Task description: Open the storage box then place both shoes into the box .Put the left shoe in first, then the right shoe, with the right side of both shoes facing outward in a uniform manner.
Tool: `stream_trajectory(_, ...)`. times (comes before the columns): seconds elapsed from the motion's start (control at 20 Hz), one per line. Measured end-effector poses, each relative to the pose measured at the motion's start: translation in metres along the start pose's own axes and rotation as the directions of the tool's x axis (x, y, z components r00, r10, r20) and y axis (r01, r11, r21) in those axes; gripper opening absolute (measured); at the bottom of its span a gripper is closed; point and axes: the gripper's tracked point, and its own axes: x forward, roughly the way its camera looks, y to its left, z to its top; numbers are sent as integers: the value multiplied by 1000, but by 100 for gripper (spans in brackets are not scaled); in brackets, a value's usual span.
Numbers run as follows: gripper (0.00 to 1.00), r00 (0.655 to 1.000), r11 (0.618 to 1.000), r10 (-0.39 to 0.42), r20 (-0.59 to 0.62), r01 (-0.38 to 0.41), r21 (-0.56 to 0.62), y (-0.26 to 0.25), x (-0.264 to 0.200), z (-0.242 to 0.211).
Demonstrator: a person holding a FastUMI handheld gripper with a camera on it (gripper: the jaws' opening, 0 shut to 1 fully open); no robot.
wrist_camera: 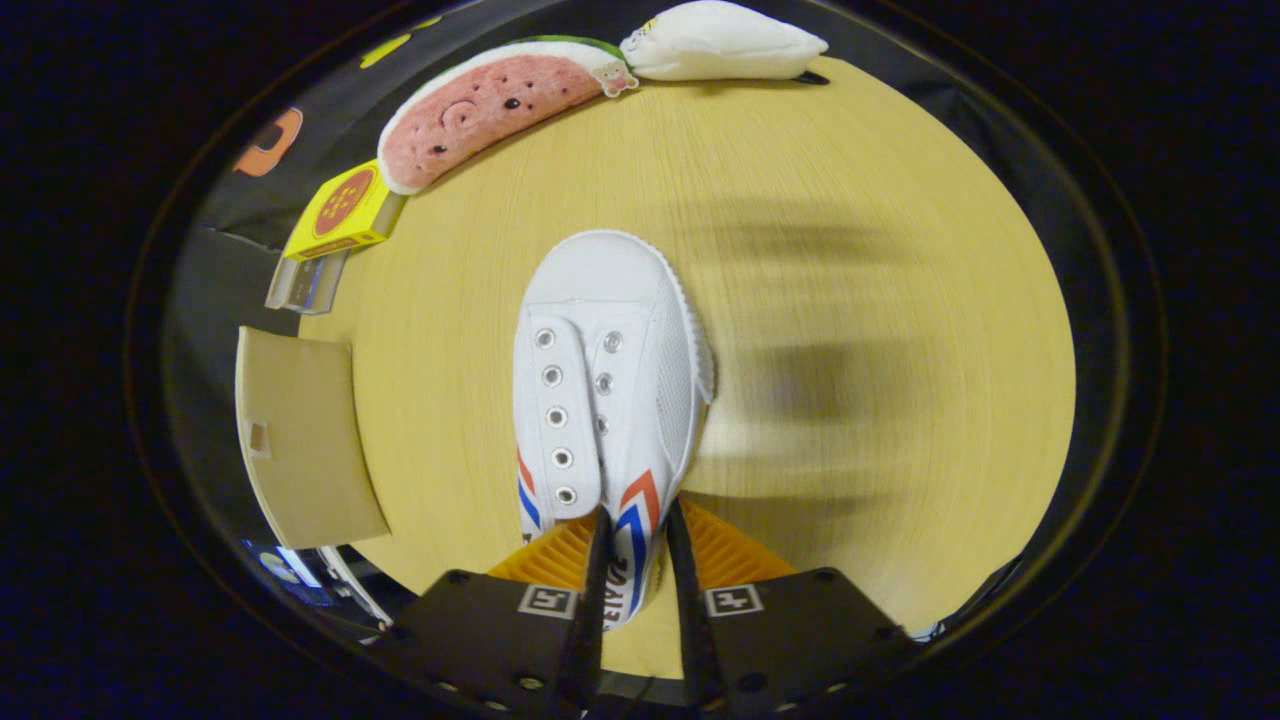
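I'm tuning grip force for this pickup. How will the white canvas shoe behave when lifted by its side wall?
The white shoe looks light. Its thin canvas side, pinched in the gripper, will probably fold. Held at the heel end, the toe may droop. The mesh fabric seems unlikely to slip.

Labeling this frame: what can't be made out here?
- White shoe heel: gripper view, hidden behind the tongs, closed on its side wall.
- Brown cardboard panel: cut off at the table edge; box or lid, cannot tell.
- Yellow box: label too small.
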Motion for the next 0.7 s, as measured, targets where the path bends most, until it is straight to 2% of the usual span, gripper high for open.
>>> stream_trajectory(0.1,8,1000,999,20,-2,-20,38,-4,-4,2)
stream_trajectory(0.35,8,1000,998,14,-1,-13,59,1,-20,-6)
stream_trajectory(0.5,8,998,996,59,20,-60,61,20,-50,-11)
stream_trajectory(0.7,8,995,997,69,73,-71,28,58,-91,-10)
